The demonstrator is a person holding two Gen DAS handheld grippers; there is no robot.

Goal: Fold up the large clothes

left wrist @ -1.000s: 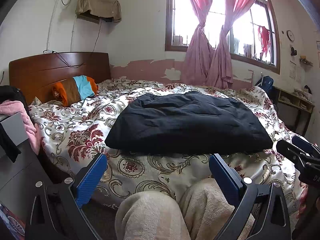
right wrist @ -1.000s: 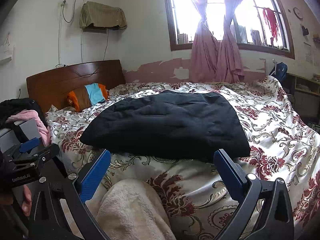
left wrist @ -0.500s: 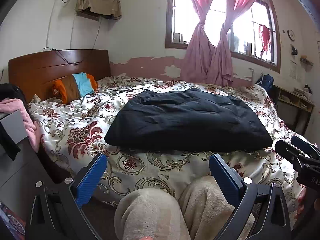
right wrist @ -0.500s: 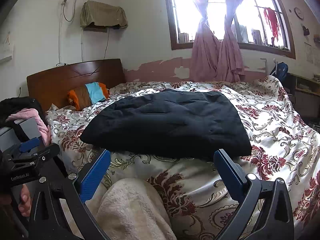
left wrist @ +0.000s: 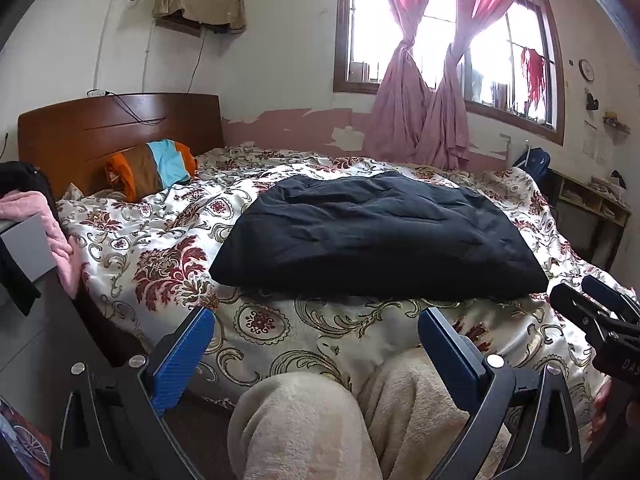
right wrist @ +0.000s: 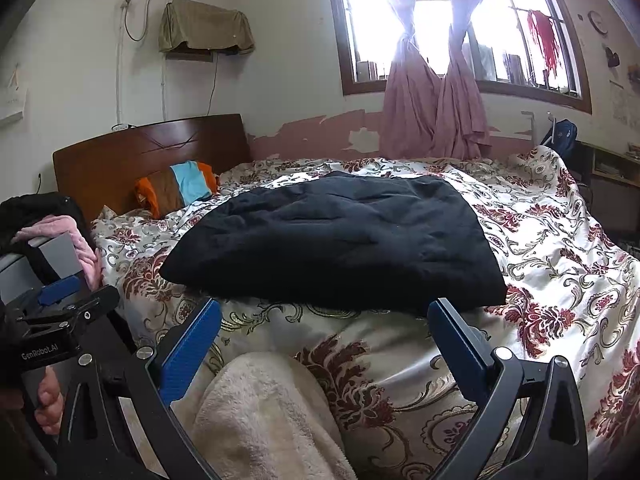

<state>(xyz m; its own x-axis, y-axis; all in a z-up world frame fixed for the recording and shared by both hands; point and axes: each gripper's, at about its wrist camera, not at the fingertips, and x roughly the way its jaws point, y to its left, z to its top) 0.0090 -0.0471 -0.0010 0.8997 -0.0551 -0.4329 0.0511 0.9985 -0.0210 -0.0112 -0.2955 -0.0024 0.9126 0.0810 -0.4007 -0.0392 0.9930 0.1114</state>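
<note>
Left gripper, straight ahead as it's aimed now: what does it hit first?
Probably the floral quilt draped over the bed's near edge, just below the black garment. The left gripper is open and empty. Depth is unclear, so it might reach the garment's front edge instead.

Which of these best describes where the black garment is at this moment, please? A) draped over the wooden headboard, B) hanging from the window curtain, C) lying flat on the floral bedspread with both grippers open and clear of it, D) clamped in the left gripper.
C: the black garment lies on the floral bedspread, while the left gripper and right gripper are open short of it.
</note>
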